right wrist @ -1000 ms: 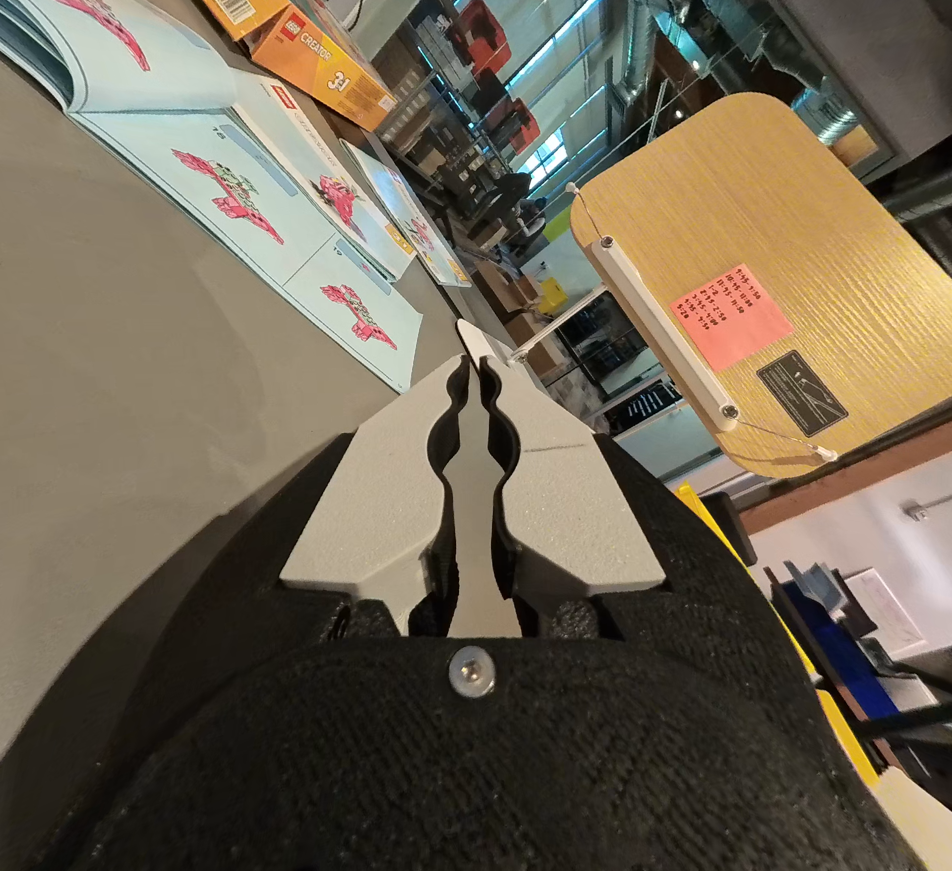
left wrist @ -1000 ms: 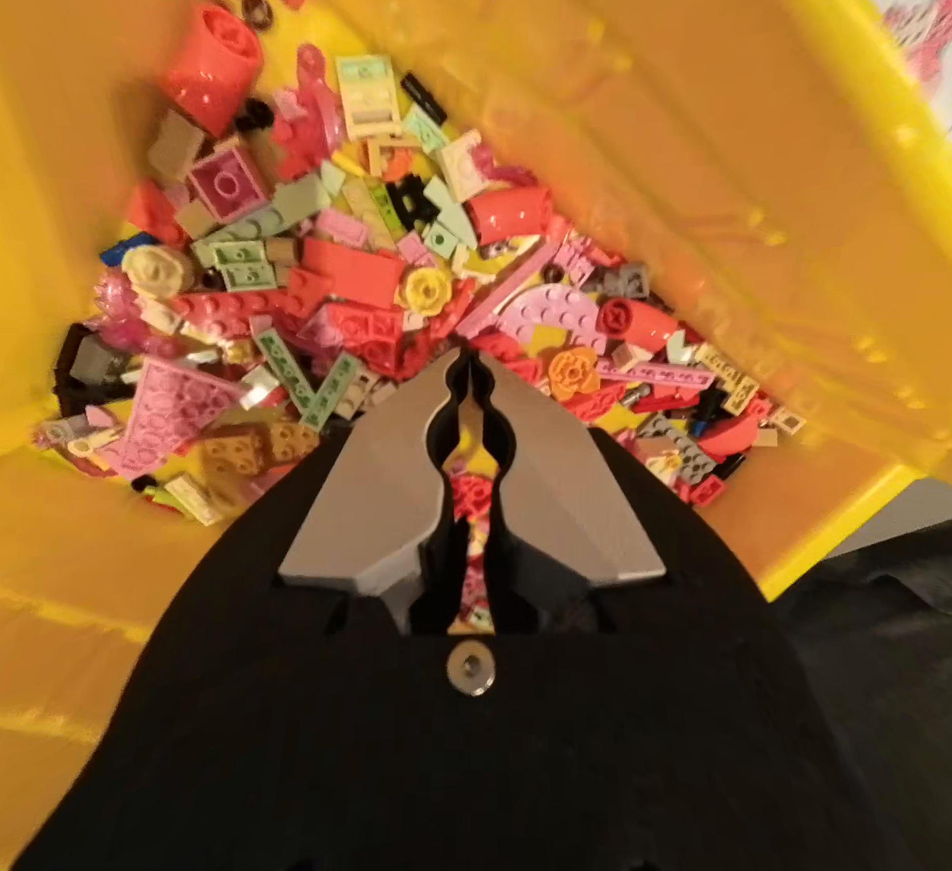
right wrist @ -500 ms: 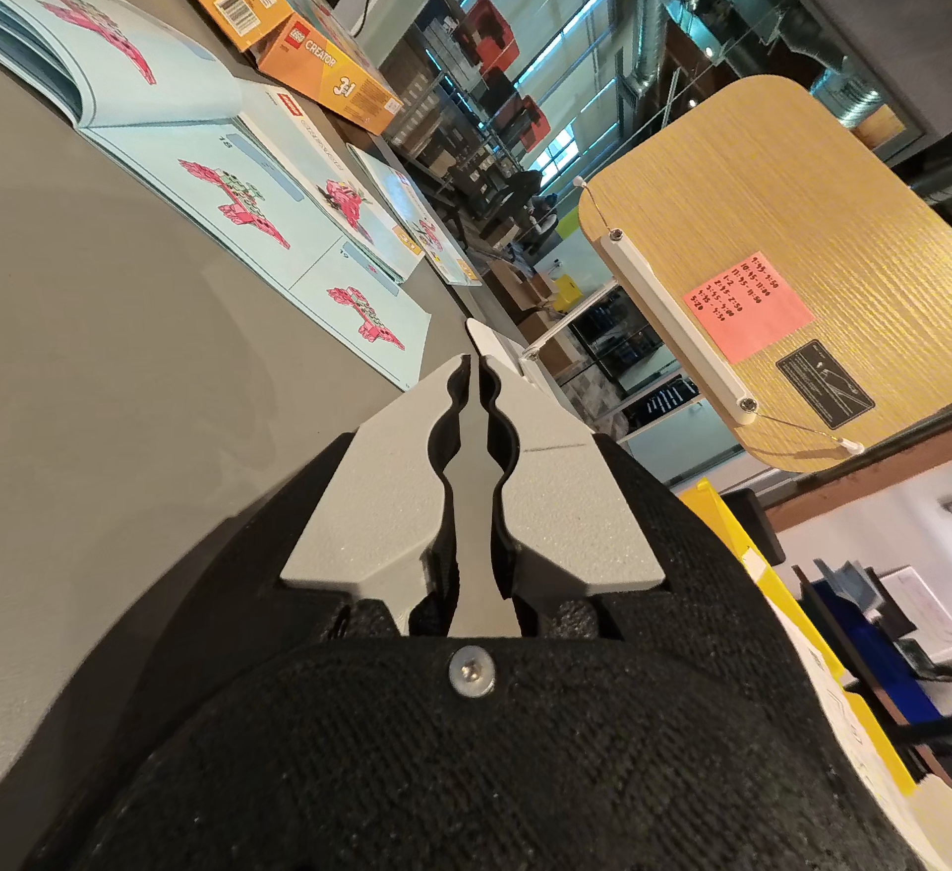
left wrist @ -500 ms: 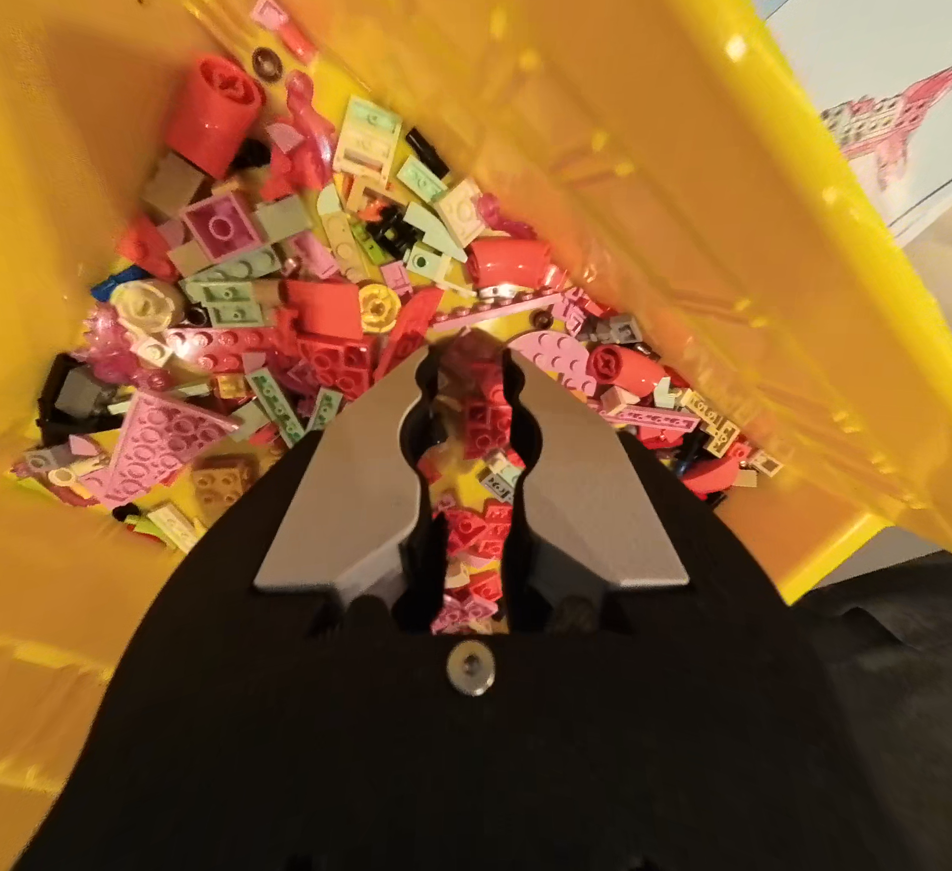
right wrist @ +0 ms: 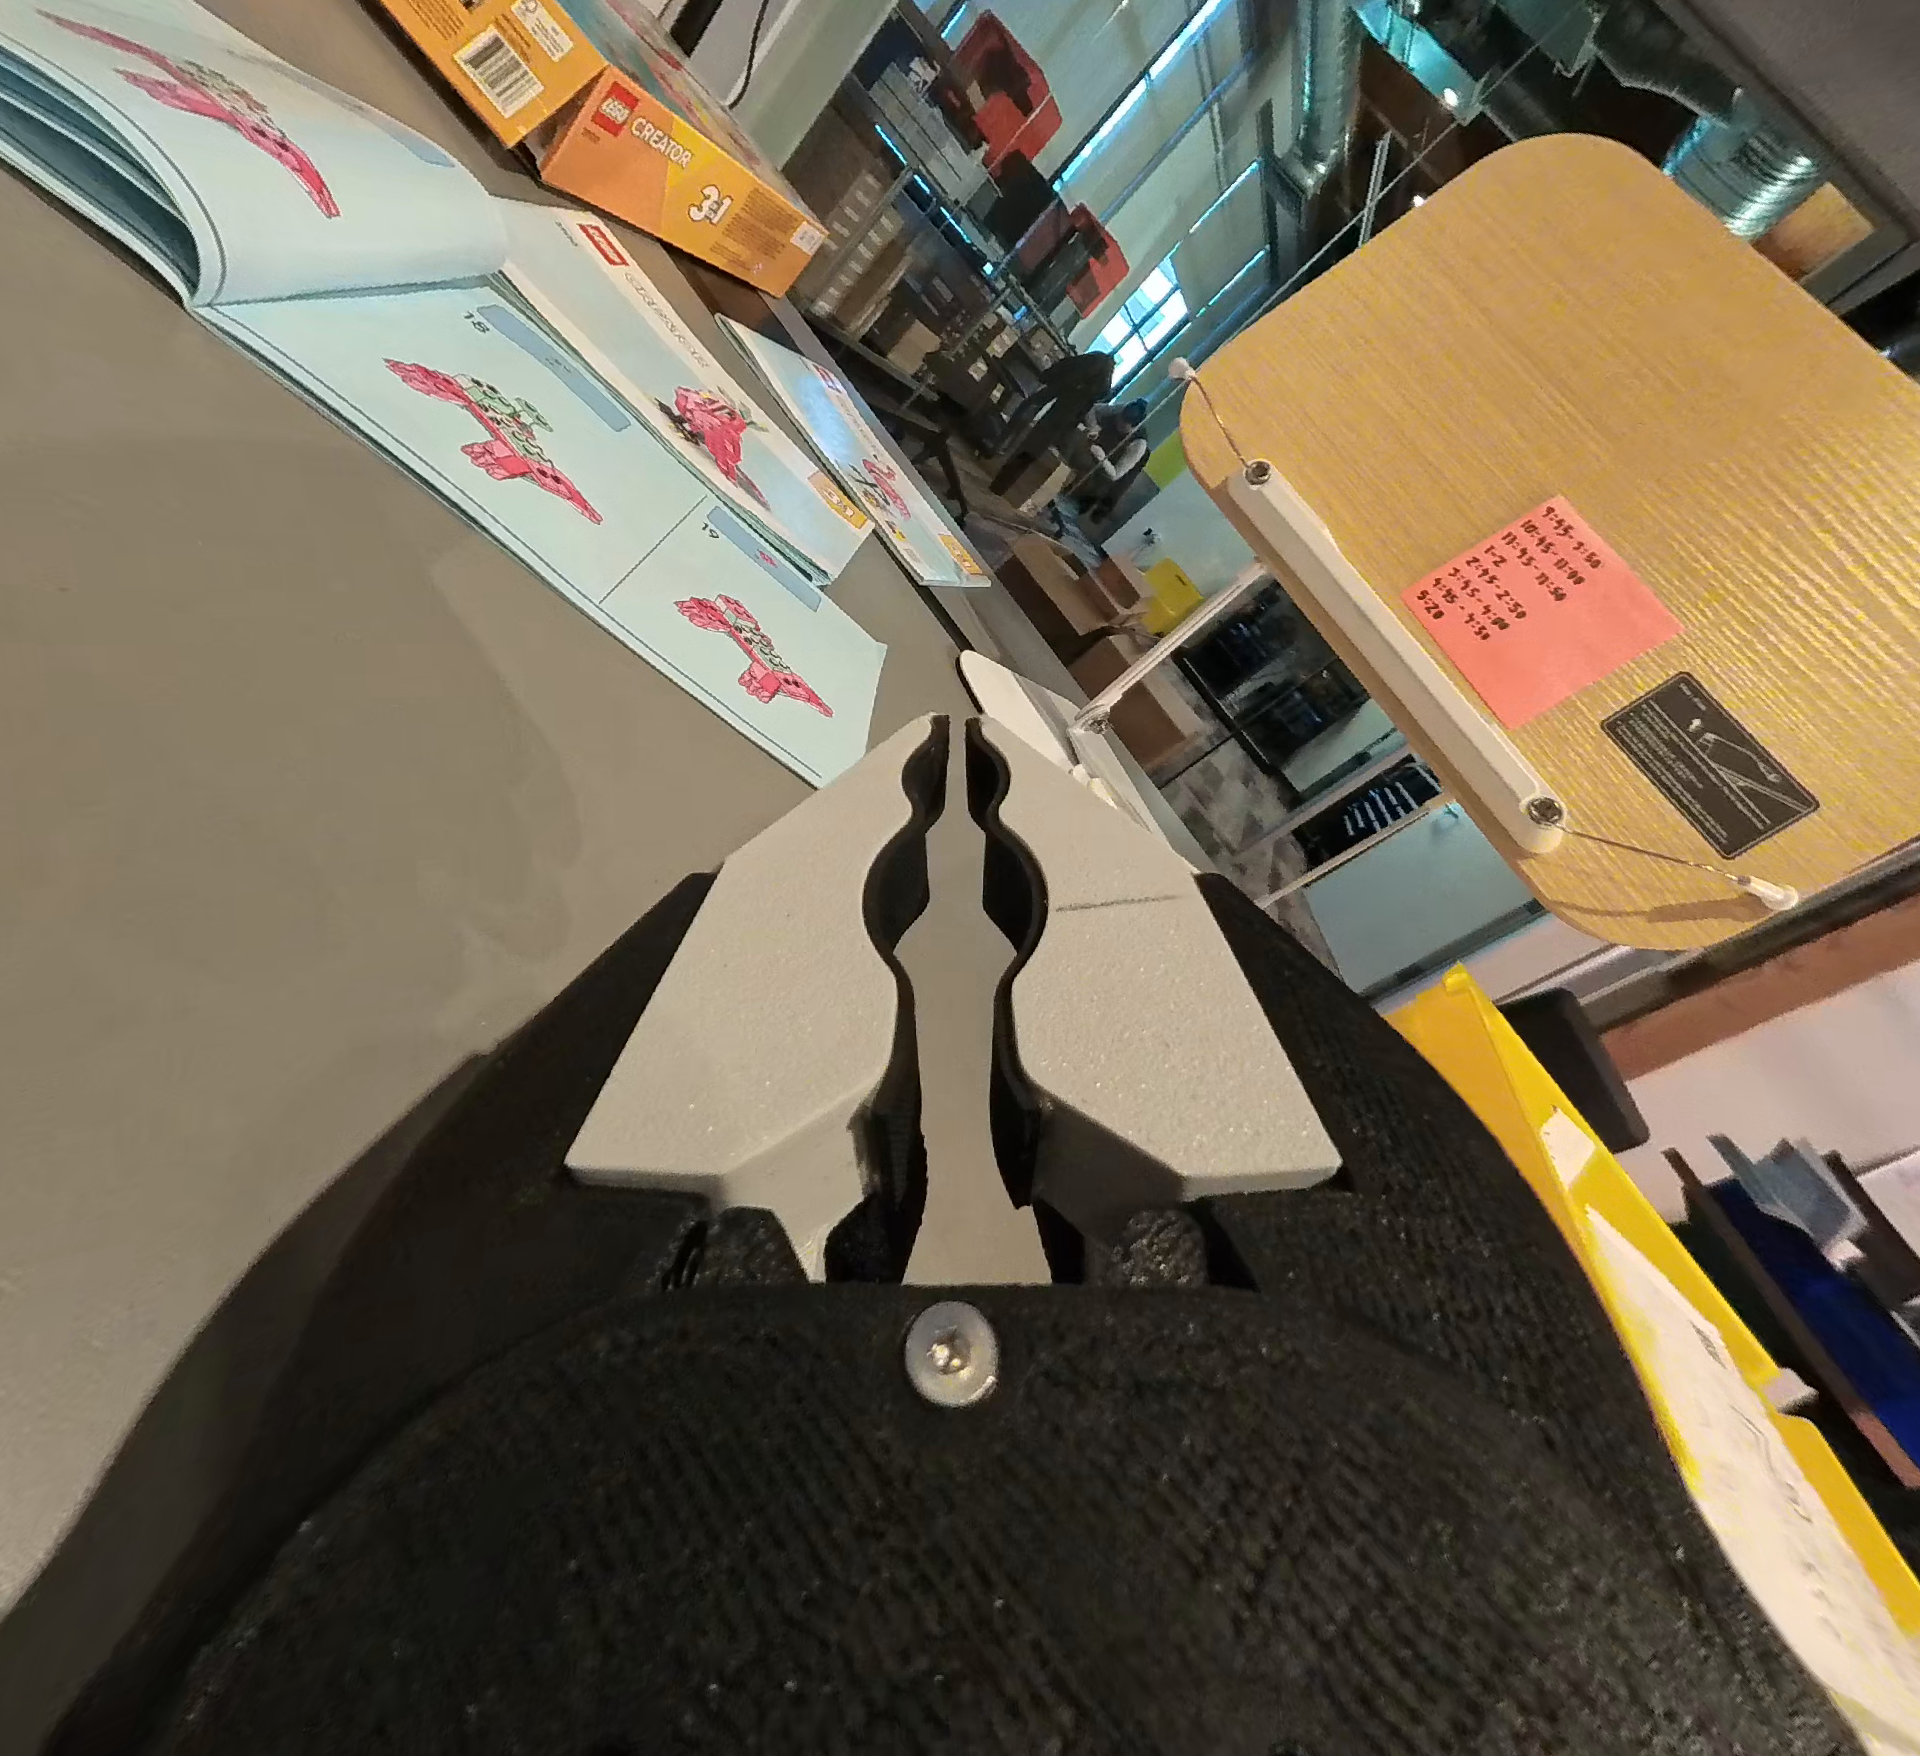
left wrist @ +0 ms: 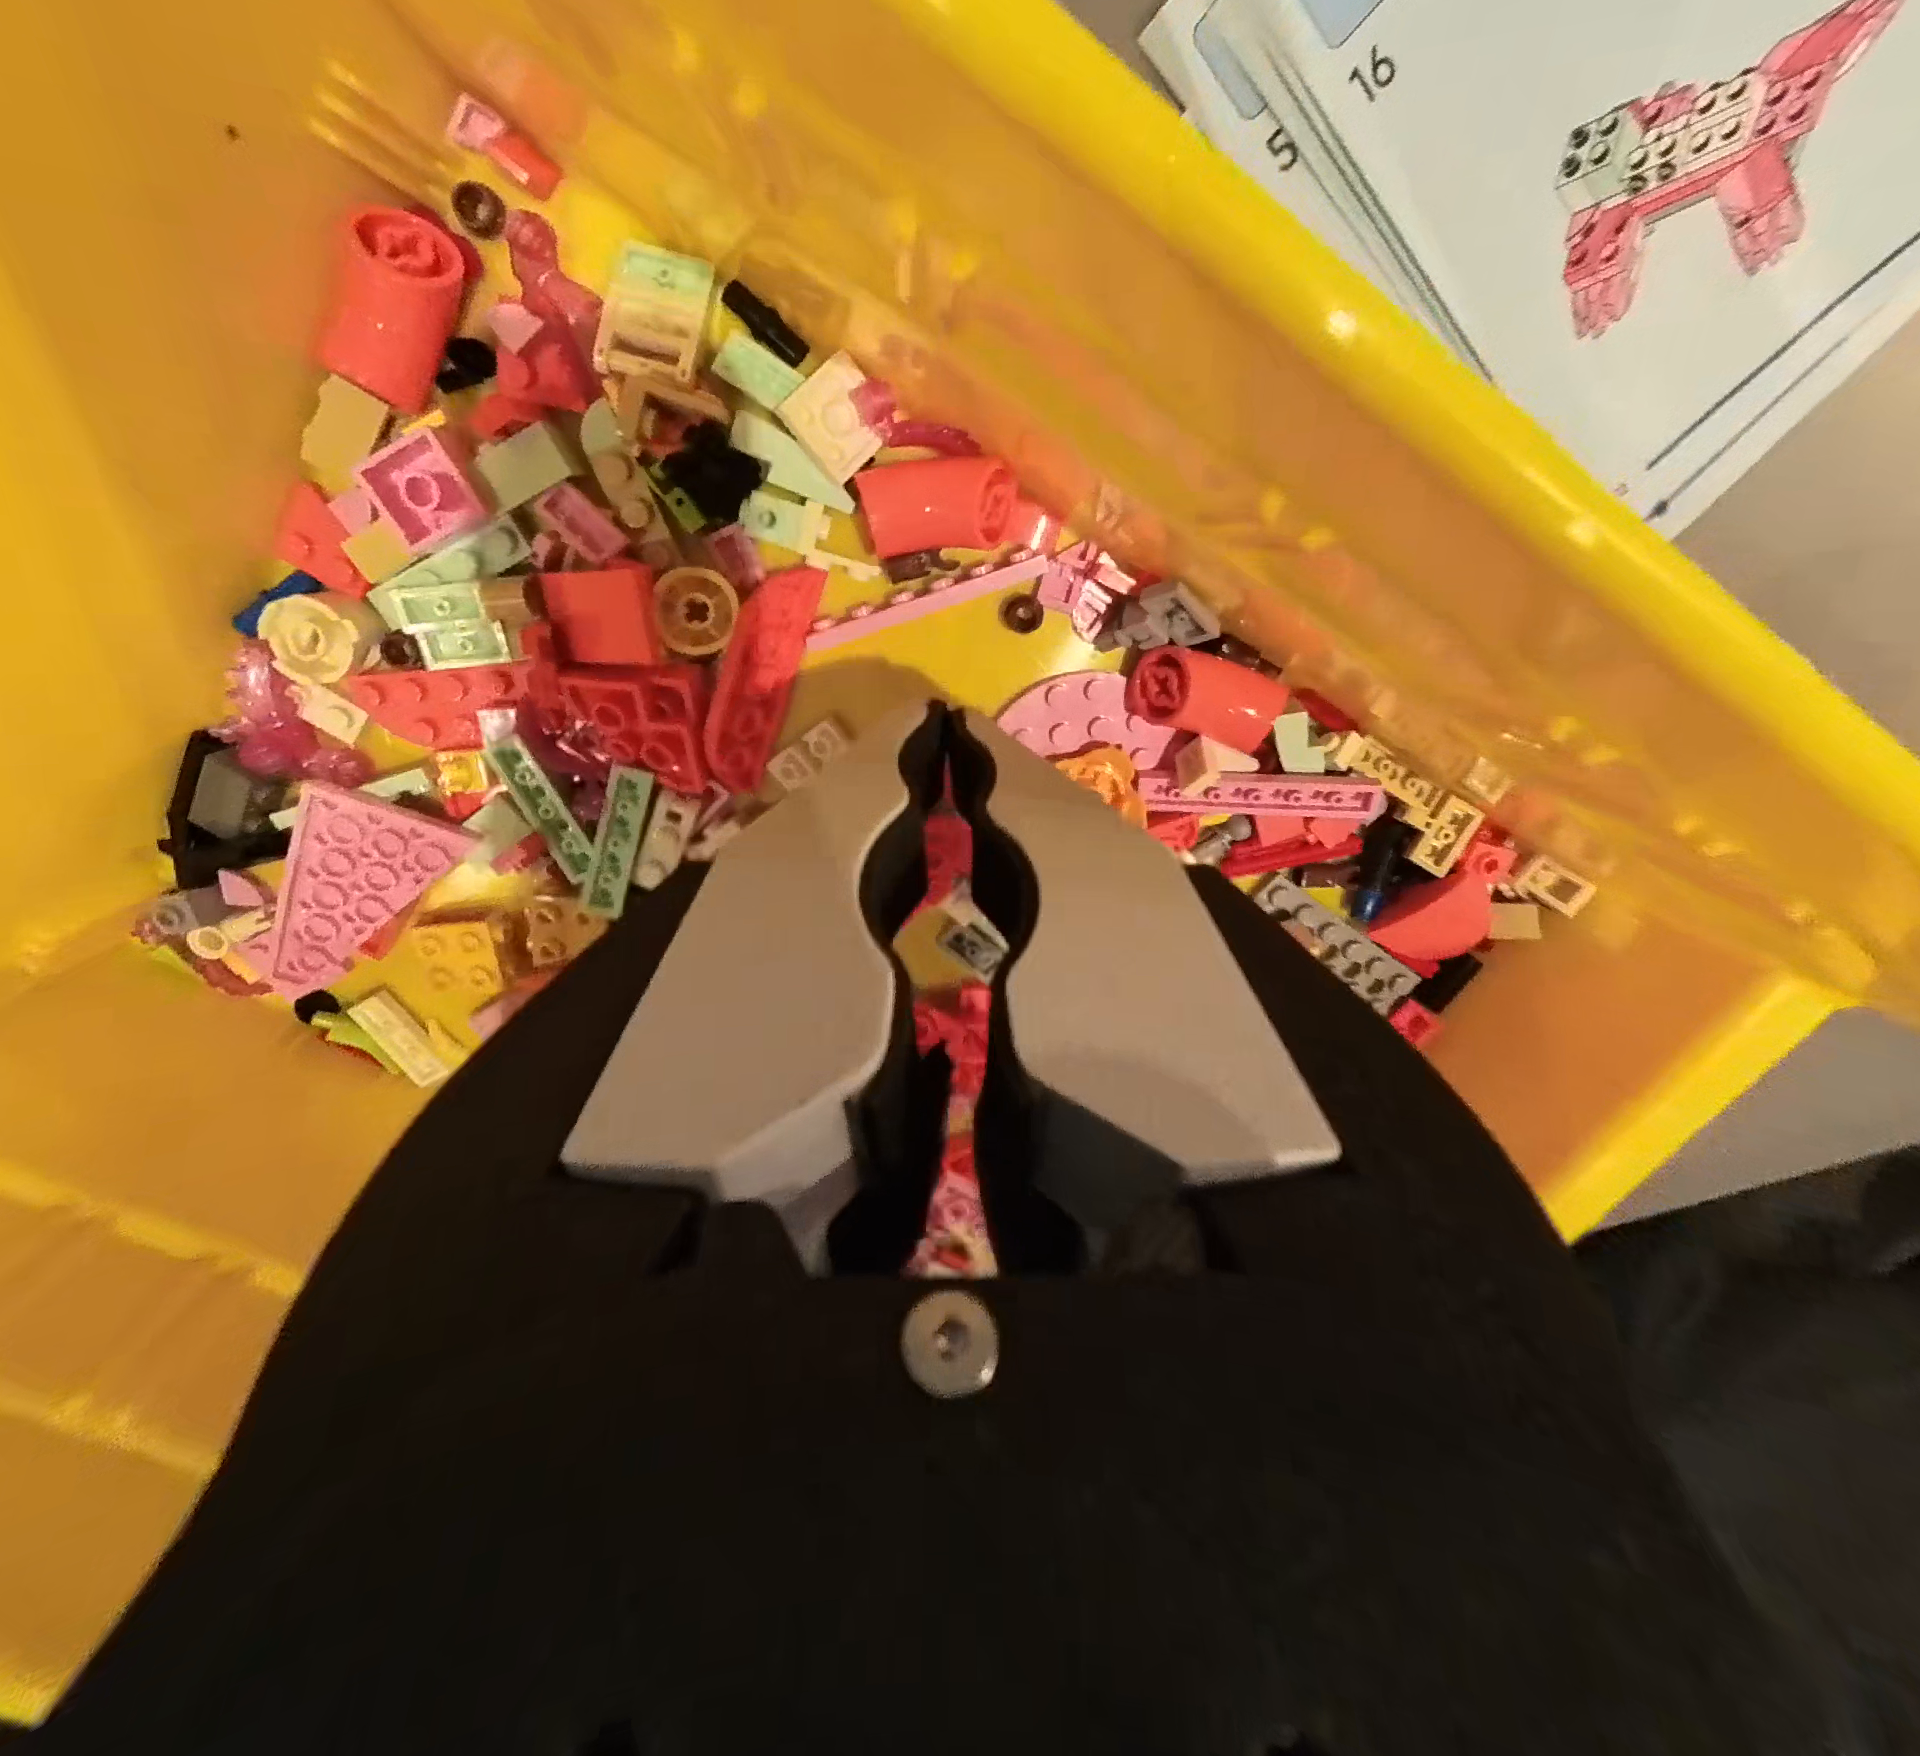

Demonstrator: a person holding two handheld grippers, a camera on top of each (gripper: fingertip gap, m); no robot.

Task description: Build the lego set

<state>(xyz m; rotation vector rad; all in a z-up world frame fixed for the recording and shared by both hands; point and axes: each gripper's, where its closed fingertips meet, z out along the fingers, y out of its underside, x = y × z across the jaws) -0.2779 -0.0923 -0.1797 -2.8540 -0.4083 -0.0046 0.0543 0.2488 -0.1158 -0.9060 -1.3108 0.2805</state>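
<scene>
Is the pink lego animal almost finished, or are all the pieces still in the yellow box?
Hardly started. Done: the instruction booklet lies open on the table. No built model shows in either view. In hand: nothing visible; the left tongs are shut over the loose bricks in the yellow bin, and the right tongs are shut and empty over the table. Left: picking pieces and building everything.
</scene>
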